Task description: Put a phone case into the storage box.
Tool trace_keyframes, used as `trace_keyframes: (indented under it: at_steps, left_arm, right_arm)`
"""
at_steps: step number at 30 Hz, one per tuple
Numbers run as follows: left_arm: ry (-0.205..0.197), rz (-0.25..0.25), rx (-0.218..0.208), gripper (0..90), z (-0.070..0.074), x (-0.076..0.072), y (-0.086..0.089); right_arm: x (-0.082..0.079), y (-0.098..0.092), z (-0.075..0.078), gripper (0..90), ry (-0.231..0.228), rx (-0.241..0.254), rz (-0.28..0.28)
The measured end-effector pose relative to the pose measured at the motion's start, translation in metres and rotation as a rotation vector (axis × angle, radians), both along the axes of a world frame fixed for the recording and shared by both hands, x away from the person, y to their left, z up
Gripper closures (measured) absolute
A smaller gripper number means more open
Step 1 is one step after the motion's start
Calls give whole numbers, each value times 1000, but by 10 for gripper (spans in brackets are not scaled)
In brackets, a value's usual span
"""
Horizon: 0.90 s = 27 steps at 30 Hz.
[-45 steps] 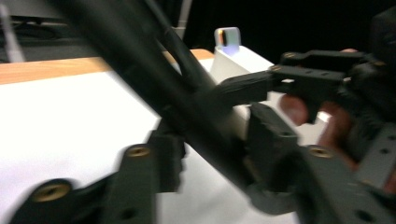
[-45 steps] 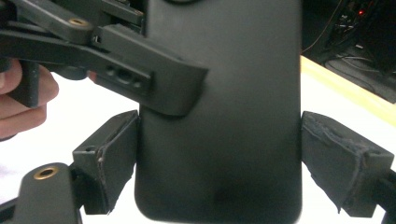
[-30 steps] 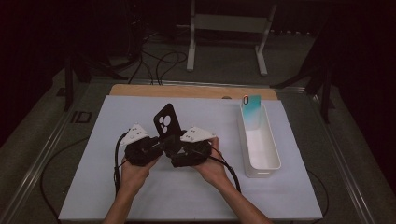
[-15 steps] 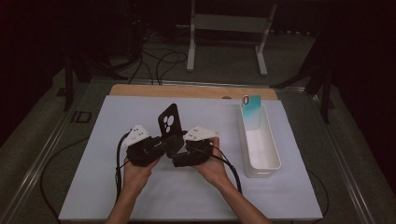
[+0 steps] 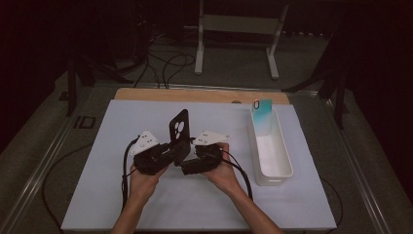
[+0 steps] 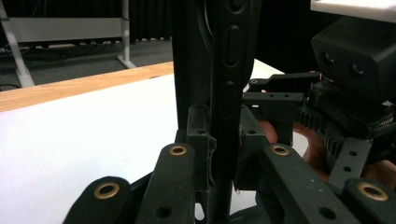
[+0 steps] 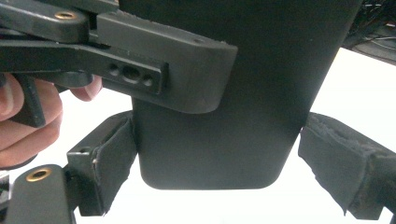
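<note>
The left gripper [image 6: 219, 158] clamps the thin edge of the black phone case [image 5: 178, 135], held upright above the tabletop [image 5: 122, 204]. The right gripper [image 7: 224, 163] stands open around its lower end, one pad touching (the other clear), so the handover looks unfinished. Against the earlier frames, the case stands a little more upright.

A white tray [image 5: 281, 168] sits on the white mat [image 5: 122, 126] with a teal phone case [image 5: 263, 113] upright inside, near a wooden board edge [image 5: 195, 95].
</note>
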<state>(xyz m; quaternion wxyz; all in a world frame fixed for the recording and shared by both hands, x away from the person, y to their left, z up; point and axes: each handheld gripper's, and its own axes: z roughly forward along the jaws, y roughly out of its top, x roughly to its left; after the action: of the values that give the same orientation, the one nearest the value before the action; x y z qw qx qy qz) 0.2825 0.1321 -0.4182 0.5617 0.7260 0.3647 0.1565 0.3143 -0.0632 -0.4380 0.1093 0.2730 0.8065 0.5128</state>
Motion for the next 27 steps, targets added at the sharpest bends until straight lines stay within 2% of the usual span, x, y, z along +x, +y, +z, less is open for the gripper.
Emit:
trace_keyframes:
  at_steps: [9,15,22,24,27]
  left_arm:
    - [-7,10,16,810,0,0,1]
    - [-17,12,22,810,1,-1,4]
    - [-27,2,36,810,0,-1,4]
    - [-23,0,39,810,-1,-1,3]
    - [-24,-8,45,810,-2,-1,1]
  right_arm:
    - [-1,-3,2,107,8,-19,53]
    - [-1,-11,8,92,16,-16,52]
    - [4,-29,21,86,32,23,41]
    - [7,-33,29,86,44,66,31]
    - [9,-35,34,86,50,87,33]
